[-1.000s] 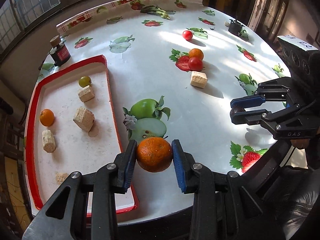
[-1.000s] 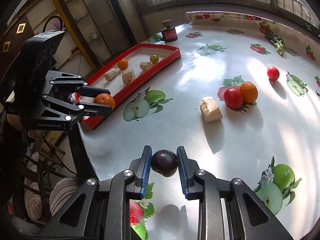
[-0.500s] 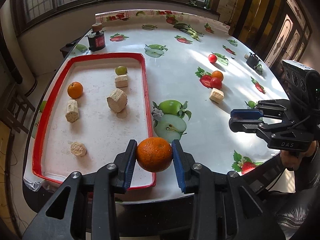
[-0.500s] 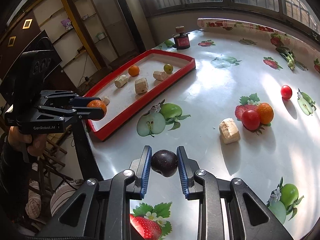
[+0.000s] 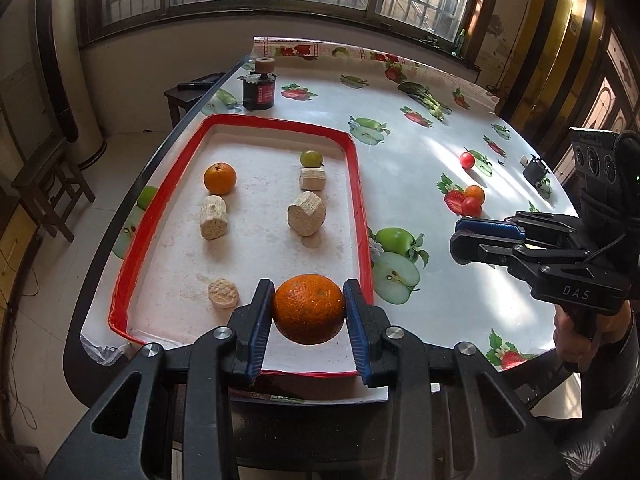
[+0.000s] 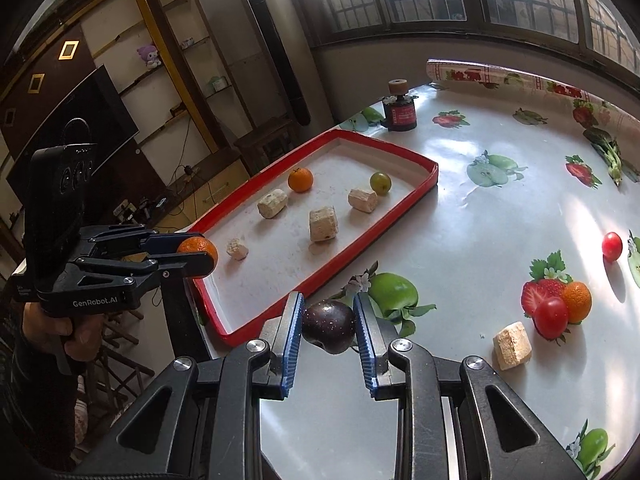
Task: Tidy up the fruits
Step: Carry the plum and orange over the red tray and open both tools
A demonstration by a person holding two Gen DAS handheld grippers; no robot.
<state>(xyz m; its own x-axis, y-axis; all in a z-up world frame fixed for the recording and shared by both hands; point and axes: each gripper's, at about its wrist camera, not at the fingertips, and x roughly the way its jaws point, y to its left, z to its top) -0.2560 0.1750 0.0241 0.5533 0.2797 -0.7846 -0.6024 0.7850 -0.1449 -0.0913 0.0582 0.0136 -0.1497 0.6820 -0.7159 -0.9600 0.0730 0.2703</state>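
Note:
My left gripper (image 5: 309,312) is shut on an orange (image 5: 309,309) and hangs over the near end of the red-rimmed tray (image 5: 360,200); the same gripper (image 6: 196,256) shows at the left of the right wrist view. My right gripper (image 6: 328,328) is shut on a dark plum (image 6: 329,326) above the table, just off the tray's (image 6: 384,216) near corner. Inside the tray lie a small orange (image 5: 219,178), a green fruit (image 5: 311,158) and several beige chunks. On the table sit a red tomato (image 6: 551,317), a tangerine (image 6: 577,302) and a cherry tomato (image 6: 612,246).
A dark jar (image 5: 259,90) stands beyond the tray's far end. A beige chunk (image 6: 512,346) lies on the fruit-print tablecloth near the tomato. A small black object (image 5: 534,170) rests at the table's right edge. A hand (image 6: 60,328) grips the left tool.
Both grippers have drawn back and risen, so the whole tray now shows. The left one has rolled and shifted over the tray's near end, still gripping the orange; the plum stays held.

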